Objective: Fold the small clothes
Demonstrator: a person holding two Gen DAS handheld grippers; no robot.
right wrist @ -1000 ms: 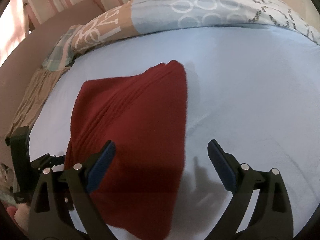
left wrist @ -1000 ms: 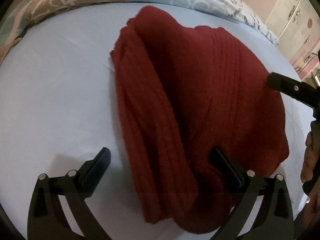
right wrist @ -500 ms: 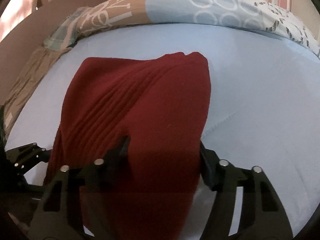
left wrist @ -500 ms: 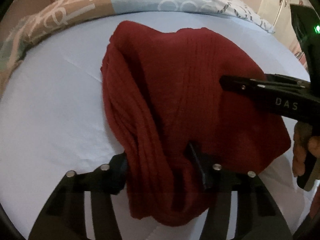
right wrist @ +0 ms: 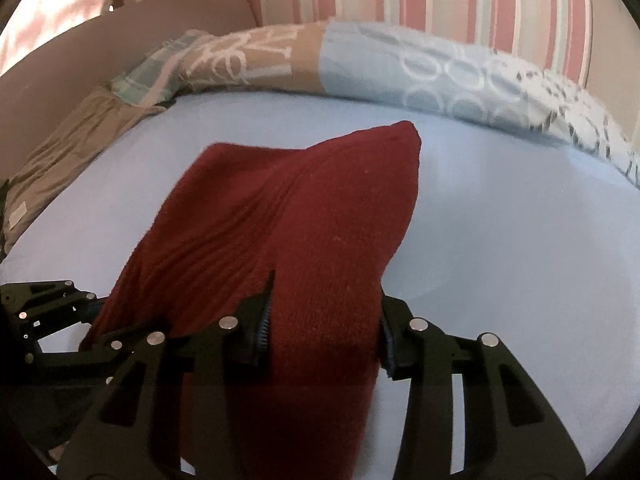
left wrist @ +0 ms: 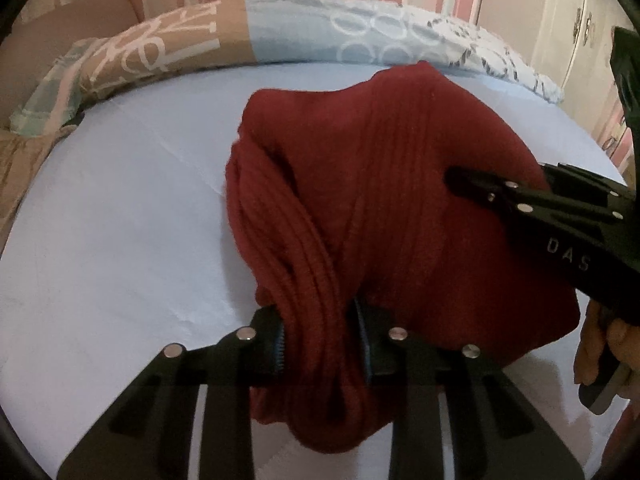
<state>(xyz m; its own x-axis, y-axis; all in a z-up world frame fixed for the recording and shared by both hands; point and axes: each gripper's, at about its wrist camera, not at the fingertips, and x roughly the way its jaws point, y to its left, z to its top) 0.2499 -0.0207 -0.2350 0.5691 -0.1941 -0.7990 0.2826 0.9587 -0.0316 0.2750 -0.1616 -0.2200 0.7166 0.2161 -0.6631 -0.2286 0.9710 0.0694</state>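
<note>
Your left claw has just been closing, now clamps bunched edge of red knit garment, centre frame, on bed. Right claw likewise closing, grips near edge. Risk: thick bunched layers slip, fold skews.

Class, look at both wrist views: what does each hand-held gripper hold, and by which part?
Both hold the red knitted garment. The left hand-held gripper pinches its bunched near-left edge; the right hand-held gripper clamps its near-right edge.

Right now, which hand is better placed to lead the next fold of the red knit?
Probably the right. The right tongs clamp a flat, smooth edge of the red knit; the left tongs pinch a bunched, ropey edge. Both have just closed on it.
</note>
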